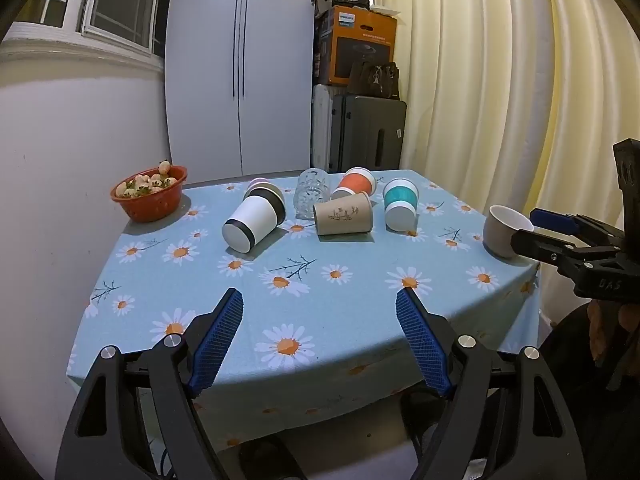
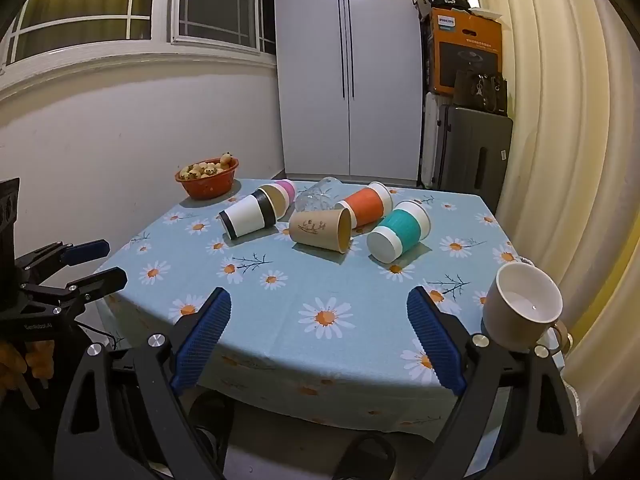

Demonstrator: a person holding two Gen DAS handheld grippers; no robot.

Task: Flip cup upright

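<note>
Upright mug [image 2: 520, 308] at table edge [image 2: 320, 364]

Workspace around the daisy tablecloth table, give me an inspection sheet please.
Surface: table under blue daisy cloth.
Job's things: lying on their sides: white-and-black cup, brown paper cup, orange cup, teal cup, pink-lidded cup, clear glass; grey mug upright at the right edge.
Clutter: red basket of fruit.
Grippers: left gripper open, empty; right gripper open, empty.
Cables: nothing seen.
Surroundings: white cabinet, curtain, suitcase, orange box.
</note>
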